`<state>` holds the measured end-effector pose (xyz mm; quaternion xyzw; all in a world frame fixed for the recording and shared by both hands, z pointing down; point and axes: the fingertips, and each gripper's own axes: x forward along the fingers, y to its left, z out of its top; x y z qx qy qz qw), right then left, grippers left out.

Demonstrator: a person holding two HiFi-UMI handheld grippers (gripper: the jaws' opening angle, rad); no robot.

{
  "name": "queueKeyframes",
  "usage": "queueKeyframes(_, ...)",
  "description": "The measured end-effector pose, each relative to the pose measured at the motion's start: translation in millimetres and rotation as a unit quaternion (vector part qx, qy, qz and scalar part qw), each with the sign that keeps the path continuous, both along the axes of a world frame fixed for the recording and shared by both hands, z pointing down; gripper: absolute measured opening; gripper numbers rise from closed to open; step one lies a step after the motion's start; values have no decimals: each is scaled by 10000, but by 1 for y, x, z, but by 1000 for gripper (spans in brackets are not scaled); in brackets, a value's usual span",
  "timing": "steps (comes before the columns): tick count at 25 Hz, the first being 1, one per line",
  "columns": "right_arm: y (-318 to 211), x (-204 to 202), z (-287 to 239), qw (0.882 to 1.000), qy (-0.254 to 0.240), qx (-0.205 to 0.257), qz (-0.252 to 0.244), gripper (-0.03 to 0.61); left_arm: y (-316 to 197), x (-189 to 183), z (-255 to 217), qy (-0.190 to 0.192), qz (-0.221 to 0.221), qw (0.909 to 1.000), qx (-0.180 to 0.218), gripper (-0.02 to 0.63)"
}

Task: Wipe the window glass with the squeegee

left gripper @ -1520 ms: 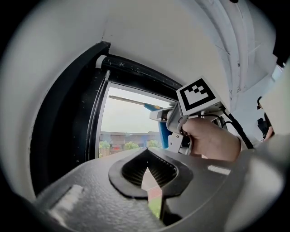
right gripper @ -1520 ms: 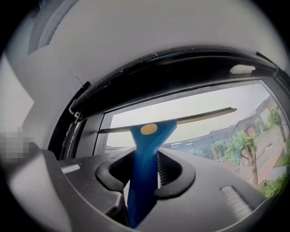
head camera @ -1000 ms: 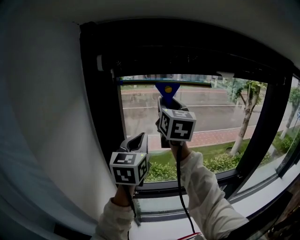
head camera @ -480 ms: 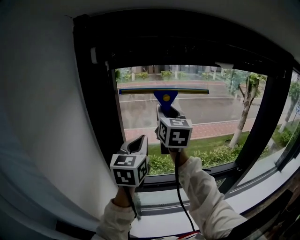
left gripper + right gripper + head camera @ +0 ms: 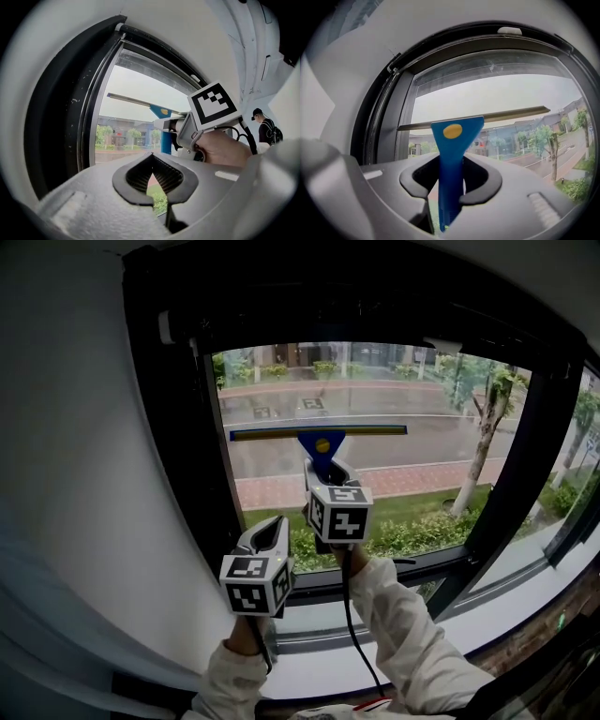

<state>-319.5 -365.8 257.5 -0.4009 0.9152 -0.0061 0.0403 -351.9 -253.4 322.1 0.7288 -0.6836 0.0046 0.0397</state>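
A squeegee with a blue handle [image 5: 322, 446] and a long thin blade [image 5: 281, 434] lies flat across the window glass [image 5: 422, 399], about halfway down the pane. My right gripper [image 5: 324, 470] is shut on the handle just below the blade. In the right gripper view the blue handle [image 5: 451, 145] stands upright between the jaws, and the blade [image 5: 506, 114] spans the pane. My left gripper [image 5: 275, 527] hangs lower left, near the frame, shut with nothing in it. In the left gripper view its jaws [image 5: 152, 183] meet at the tips, with the squeegee [image 5: 161, 111] beyond.
A thick black window frame [image 5: 183, 456] borders the pane, with a black post [image 5: 511, 474] on the right. A white wall [image 5: 84, 484] fills the left. A sill [image 5: 441, 624] runs below. A person [image 5: 265, 129] stands far right in the left gripper view.
The right gripper has drawn the squeegee down the glass from the top edge to about mid-pane. The left gripper has stayed where it was, shut.
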Motion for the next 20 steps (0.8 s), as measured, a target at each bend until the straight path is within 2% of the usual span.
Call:
queueKeyframes(3, 0, 1, 15, 10000, 6, -66, 6, 120, 1, -3, 18, -12, -79, 9999, -110, 1)
queueKeyframes(6, 0, 1, 29, 9999, 46, -120, -2, 120, 4, -5, 27, 48, -172, 9998, -32, 0)
queueKeyframes(15, 2, 0, 76, 9990, 347, -251, -103, 121, 6, 6, 62, 289, -100, 9994, -186, 0)
queueKeyframes(20, -1, 1, 116, 9969, 485, -608, -87, 121, 6, 14, 85, 371, 0, 9986, -365, 0)
